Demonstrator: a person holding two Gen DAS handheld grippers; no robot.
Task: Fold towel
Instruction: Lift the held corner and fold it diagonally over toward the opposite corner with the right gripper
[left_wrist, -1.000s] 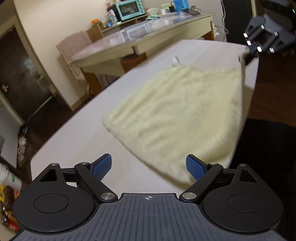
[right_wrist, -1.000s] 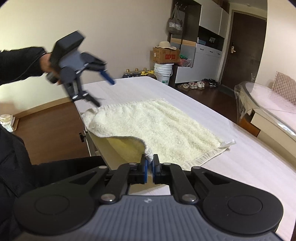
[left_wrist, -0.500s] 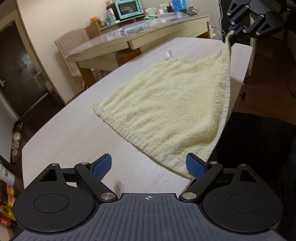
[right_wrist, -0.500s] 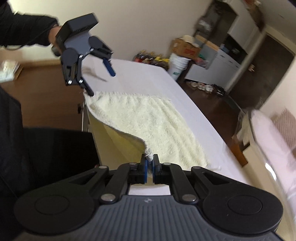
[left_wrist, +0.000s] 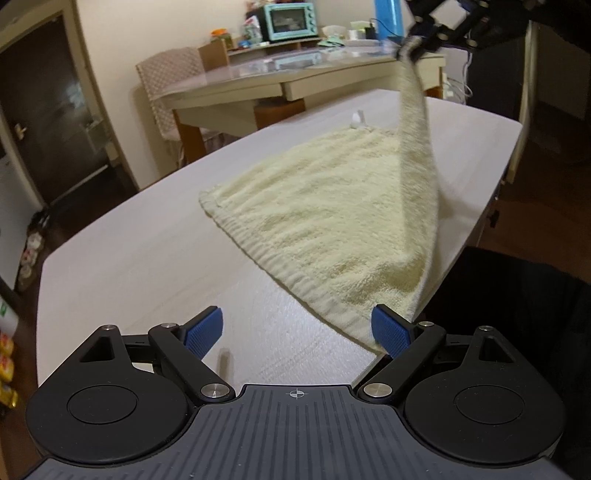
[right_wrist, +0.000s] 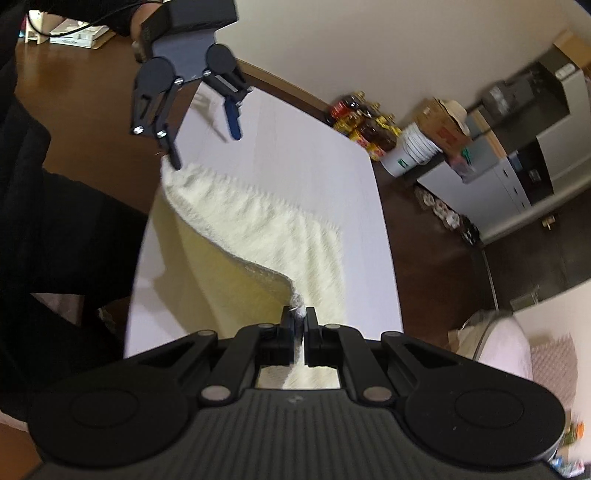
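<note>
A pale yellow towel (left_wrist: 332, 218) lies on a white table (left_wrist: 147, 251). My right gripper (right_wrist: 299, 325) is shut on one towel corner (right_wrist: 297, 308) and holds it high, so that edge hangs as a steep sheet; it shows at the top right of the left wrist view (left_wrist: 421, 40). My left gripper (left_wrist: 299, 328) is open, low over the table, with its right pad (left_wrist: 389, 328) touching the towel's near corner. In the right wrist view the left gripper (right_wrist: 205, 144) stands open at the towel's far corner (right_wrist: 173, 173).
A second table (left_wrist: 288, 81) with a teal oven (left_wrist: 290, 20) and a chair (left_wrist: 170, 92) stand behind. The white table's right edge (left_wrist: 491, 206) drops to dark floor. Bottles (right_wrist: 364, 125), a bucket (right_wrist: 410, 151) and cabinets (right_wrist: 517, 173) lie beyond.
My right gripper has lifted its towel corner much higher and inward over the table, raising that edge. My left gripper stays open and has come in at the near corner.
</note>
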